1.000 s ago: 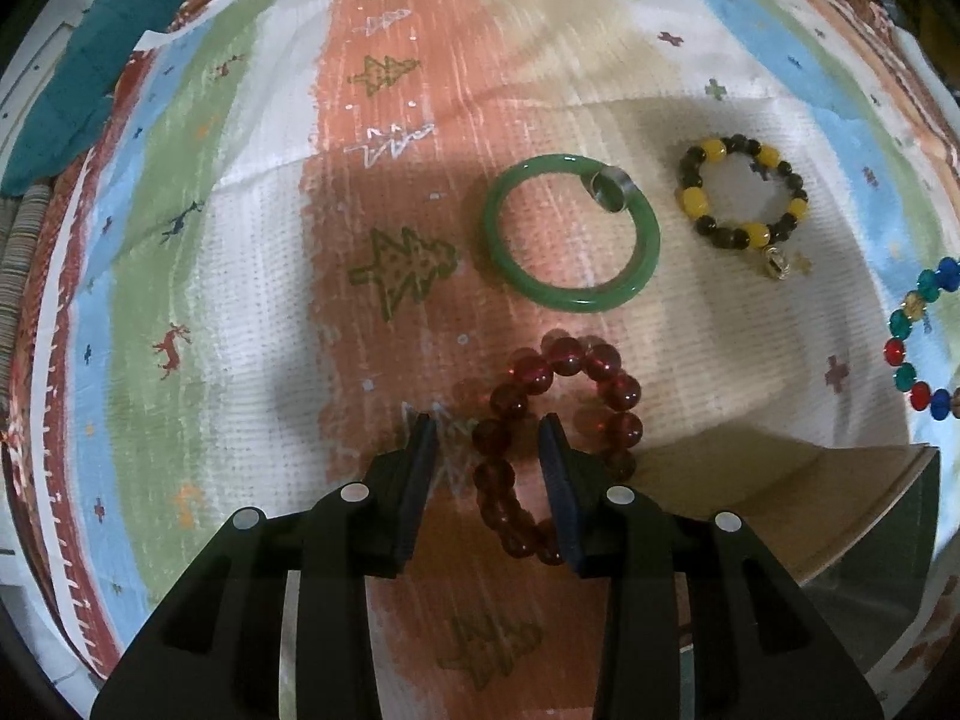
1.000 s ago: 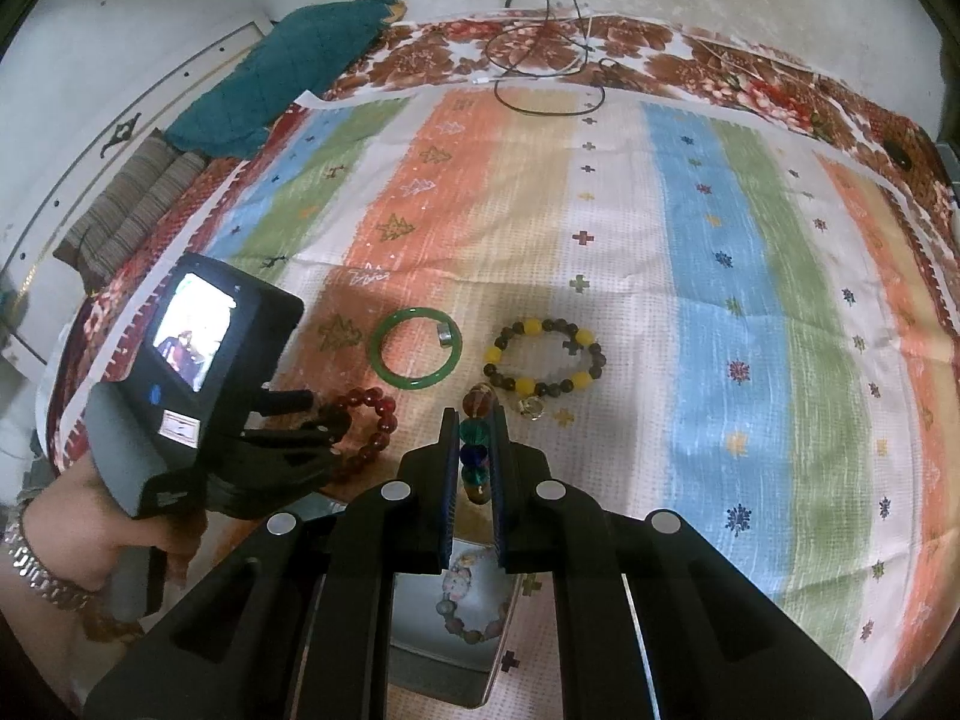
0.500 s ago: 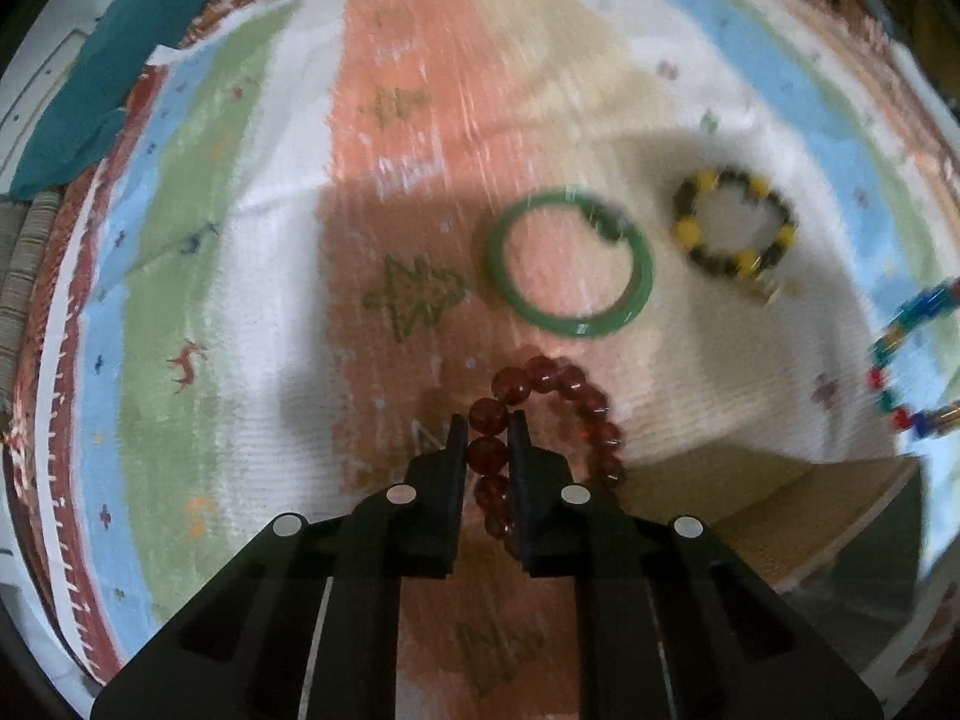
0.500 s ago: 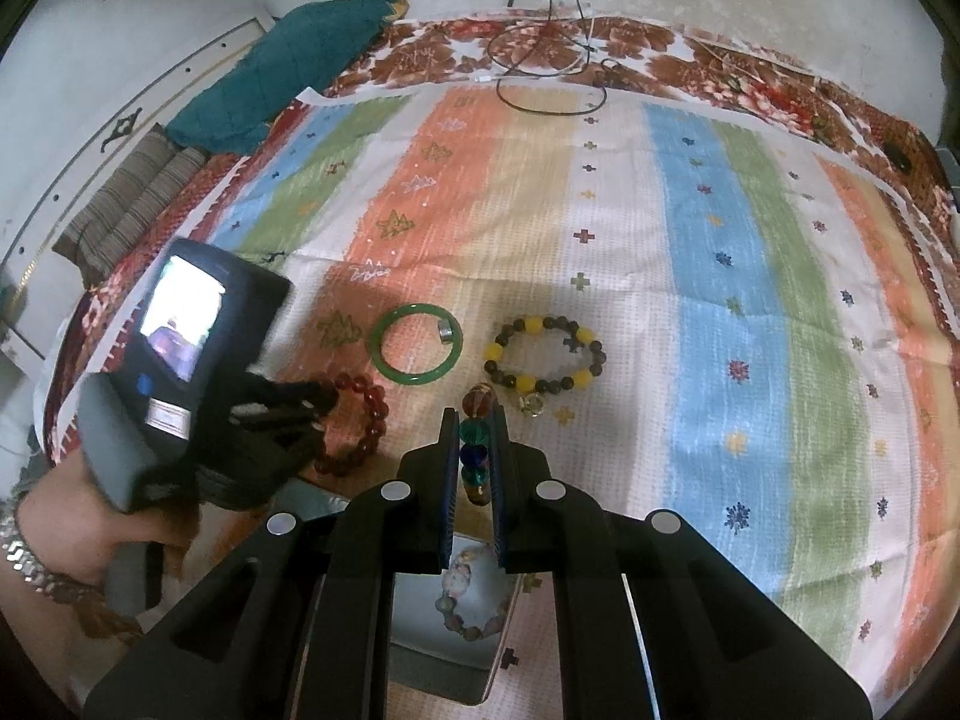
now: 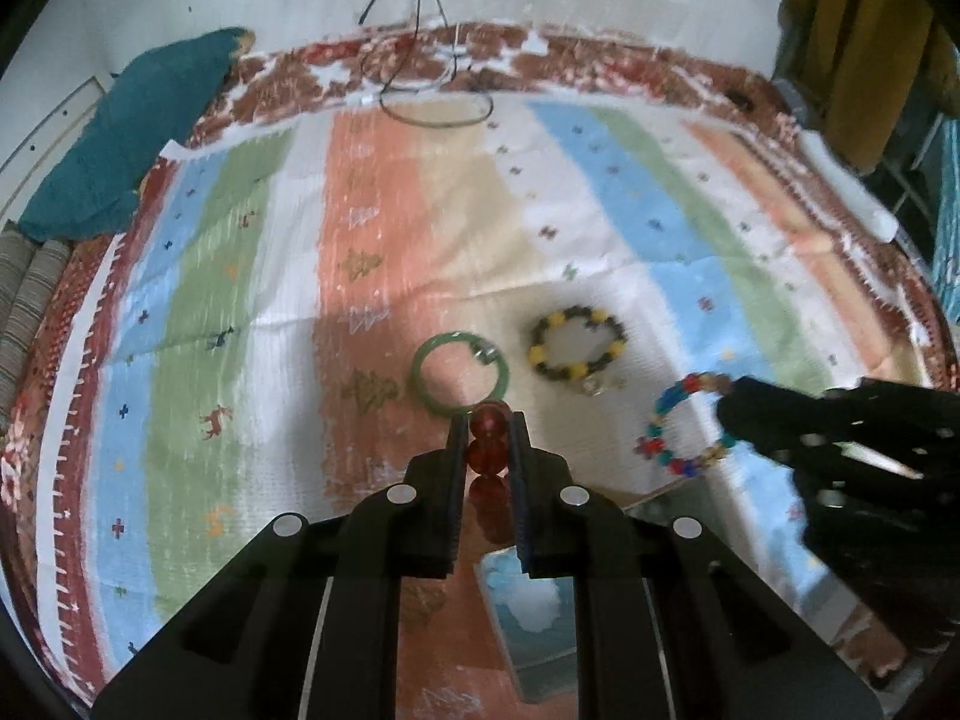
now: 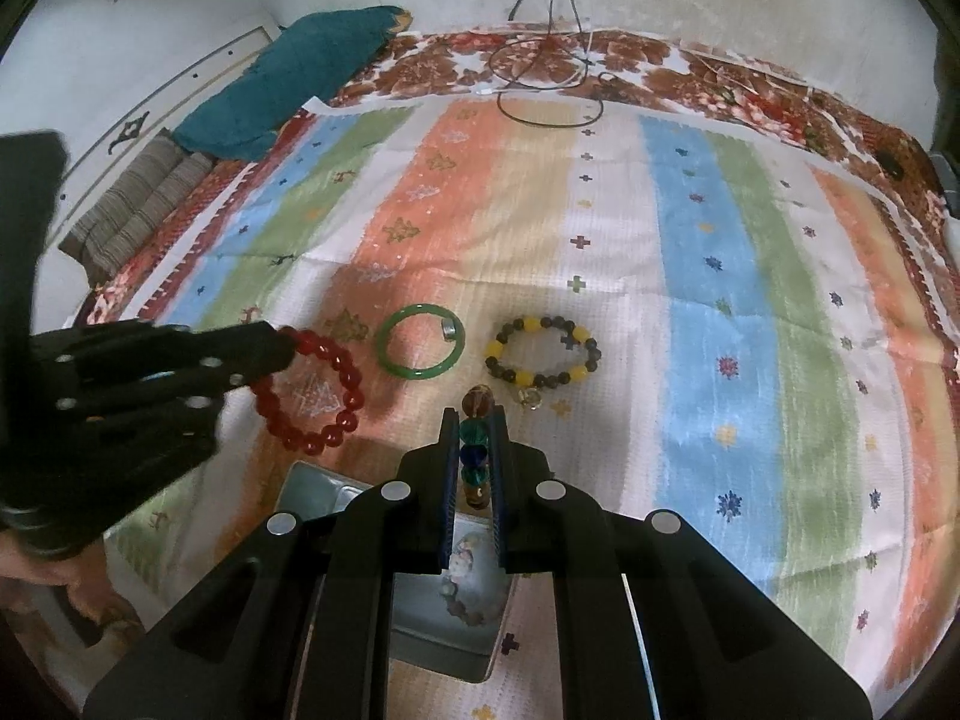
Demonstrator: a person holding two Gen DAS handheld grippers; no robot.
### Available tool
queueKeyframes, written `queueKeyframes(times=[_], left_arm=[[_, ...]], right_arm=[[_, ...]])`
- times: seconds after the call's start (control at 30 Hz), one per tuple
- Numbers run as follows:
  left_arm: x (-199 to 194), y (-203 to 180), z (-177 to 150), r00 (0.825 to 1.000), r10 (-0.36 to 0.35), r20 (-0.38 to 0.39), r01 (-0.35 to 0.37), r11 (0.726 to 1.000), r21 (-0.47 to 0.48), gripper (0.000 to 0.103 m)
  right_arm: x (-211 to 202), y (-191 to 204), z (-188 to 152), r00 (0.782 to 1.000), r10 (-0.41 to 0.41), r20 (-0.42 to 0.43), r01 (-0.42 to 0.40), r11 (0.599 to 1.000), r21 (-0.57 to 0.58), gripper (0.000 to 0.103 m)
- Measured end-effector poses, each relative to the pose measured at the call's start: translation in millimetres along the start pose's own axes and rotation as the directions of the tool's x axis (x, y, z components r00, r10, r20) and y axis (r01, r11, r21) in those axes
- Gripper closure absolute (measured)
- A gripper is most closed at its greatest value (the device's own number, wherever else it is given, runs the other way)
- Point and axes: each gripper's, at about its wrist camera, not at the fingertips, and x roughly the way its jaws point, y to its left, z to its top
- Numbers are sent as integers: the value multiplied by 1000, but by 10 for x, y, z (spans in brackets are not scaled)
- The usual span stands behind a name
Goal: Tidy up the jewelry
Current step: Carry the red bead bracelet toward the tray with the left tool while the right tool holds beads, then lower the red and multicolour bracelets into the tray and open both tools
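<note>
My left gripper [image 5: 487, 420] is shut on a red bead bracelet [image 5: 487, 450] and holds it above the striped cloth; the bracelet hangs as a loop in the right wrist view [image 6: 318, 390]. My right gripper [image 6: 474, 420] is shut on a multicoloured bead bracelet [image 6: 474, 450], which also shows in the left wrist view [image 5: 678, 426]. A green jade bangle [image 6: 420, 349] and a yellow-and-dark bead bracelet [image 6: 543, 360] lie on the cloth ahead. A grey box [image 6: 312, 483] below my right gripper holds a pale bead bracelet [image 6: 468, 594].
The striped cloth [image 6: 720, 300] covers a bed. A teal pillow [image 6: 288, 84] and a folded striped blanket [image 6: 138, 204] lie at the far left. A black cable [image 6: 540, 78] loops at the far edge. The box also shows in the left wrist view [image 5: 528, 618].
My left gripper closed on the red bracelet and lifted it off the cloth, tilting up. My right gripper kept hold of the multicoloured bracelet and barely moved.
</note>
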Motion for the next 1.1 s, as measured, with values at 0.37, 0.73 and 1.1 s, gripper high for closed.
queueKeyframes(times=[0.37, 0.73, 1.1], left_arm=[[-435, -136, -183, 994, -47, 103, 46, 999, 10, 90], [-651, -257, -354, 986, -66, 152, 61, 997, 37, 90], [-832, -321, -592, 980, -74, 183, 68, 997, 42, 90]], right_arm=[[-165, 23, -76, 999, -3, 41, 3, 1000, -7, 92], [-300, 61, -171, 998, 4, 65, -3, 1000, -18, 93], [-438, 109, -330, 997, 11, 80, -9, 1000, -29, 93]])
